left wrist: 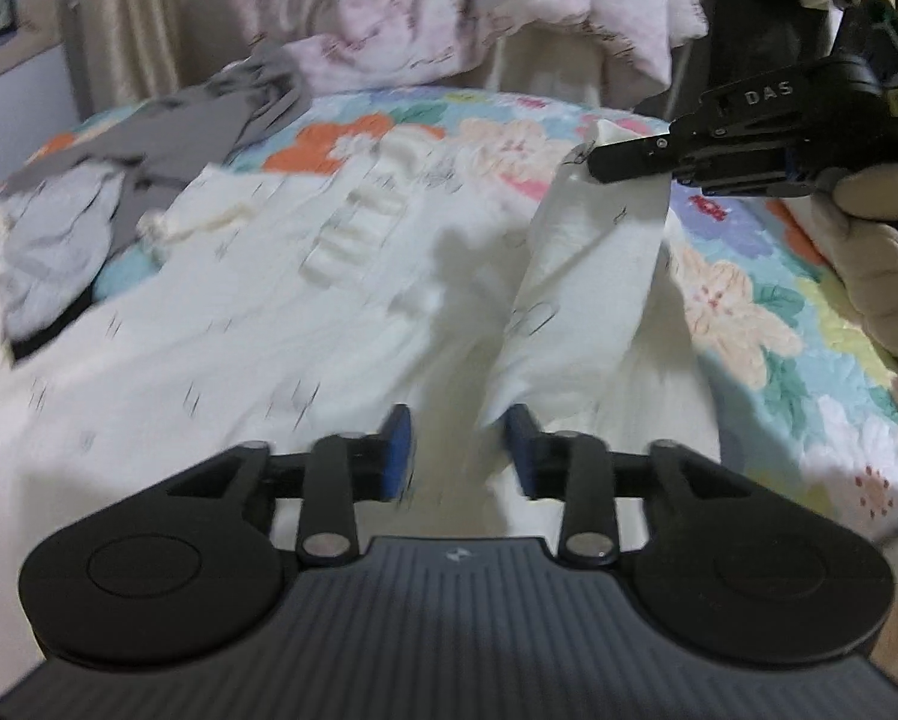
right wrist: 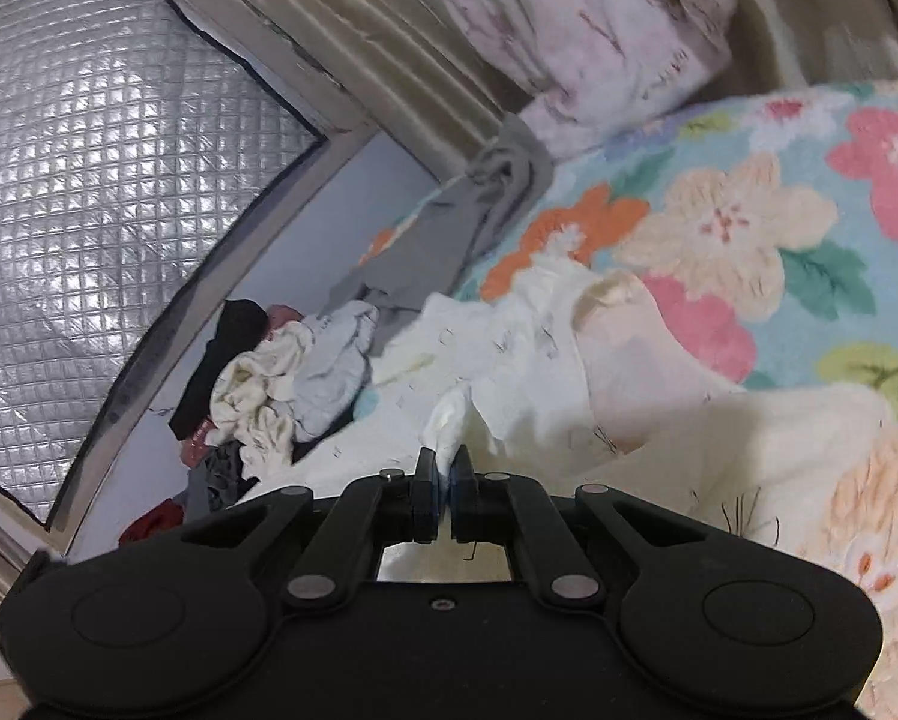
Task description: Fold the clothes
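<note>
My left gripper [left wrist: 458, 450] has its jaws apart, blue pads [left wrist: 398, 450] on either side of a gap. A fold of the white garment [left wrist: 239, 324] hangs just in front of the right pad, but neither pad presses on it that I can see; the picture is blurred here, so I cannot tell whether the cloth brushes that pad.

My right gripper [right wrist: 445, 474] is clamped tight on a bunched corner of the same white garment [right wrist: 509, 372], the cloth squeezed up between the 2 pads. From the left wrist view I see that right gripper [left wrist: 596, 165] up at the right, held by a hand [left wrist: 875, 252], lifting a strip of the white cloth off the bed so it hangs down in a twisted band toward my left tool.

The garment lies across the middle of the bed, spread over the floral quilt [left wrist: 749, 300], with small dark marks scattered over it and a ribbed band near its far end. It reaches from the near edge of the bed almost to the far edge.

At the left edge of the bed a grey garment [left wrist: 167, 126] lies rumpled, and beside it a heap of other clothes [right wrist: 281, 384], pale, black and red, sits against the wall. At the far edge a pink-and-white blanket [left wrist: 449, 6] hangs in front of beige curtains [right wrist: 389, 60]. A silvery quilted panel [right wrist: 101, 150] covers the window.
</note>
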Tool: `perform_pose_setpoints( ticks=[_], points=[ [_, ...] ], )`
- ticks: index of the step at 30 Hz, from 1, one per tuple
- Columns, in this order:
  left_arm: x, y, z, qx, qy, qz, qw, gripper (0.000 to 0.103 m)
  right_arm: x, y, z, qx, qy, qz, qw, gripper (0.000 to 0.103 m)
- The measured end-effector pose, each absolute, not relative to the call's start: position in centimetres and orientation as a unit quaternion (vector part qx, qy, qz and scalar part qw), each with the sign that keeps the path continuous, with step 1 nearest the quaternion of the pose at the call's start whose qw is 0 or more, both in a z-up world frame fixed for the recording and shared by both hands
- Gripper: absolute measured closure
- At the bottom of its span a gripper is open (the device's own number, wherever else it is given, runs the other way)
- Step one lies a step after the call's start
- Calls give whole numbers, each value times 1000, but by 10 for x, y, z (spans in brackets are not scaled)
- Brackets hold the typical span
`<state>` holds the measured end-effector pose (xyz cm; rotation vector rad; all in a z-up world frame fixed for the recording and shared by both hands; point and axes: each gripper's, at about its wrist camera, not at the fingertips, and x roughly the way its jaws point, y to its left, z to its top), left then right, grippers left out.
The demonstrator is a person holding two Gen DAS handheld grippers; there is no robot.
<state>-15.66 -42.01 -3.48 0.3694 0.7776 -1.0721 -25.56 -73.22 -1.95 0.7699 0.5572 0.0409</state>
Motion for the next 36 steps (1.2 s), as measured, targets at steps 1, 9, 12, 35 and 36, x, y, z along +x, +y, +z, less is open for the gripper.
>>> perform_pose_setpoints(
  ticks=[1, 9, 12, 35, 36],
  points=[
    [-160, -411, -38, 179, 371, -483, 773, 59, -257, -734, -20, 373, 266, 21, 889, 98],
    [-234, -327, -45, 195, 425, -431, 772, 53, -272, -755, -24, 398, 257, 12, 880, 98],
    [-239, -313, -48, 173, 449, -423, 768, 51, -273, -752, -20, 407, 254, 22, 877, 98],
    [-270, -299, -66, 274, 432, -410, 755, 87, -300, -761, -7, 401, 239, 23, 884, 98],
    [-268, -300, -63, 277, 425, -405, 760, 87, -298, -760, -9, 400, 243, 23, 883, 98]
  ],
)
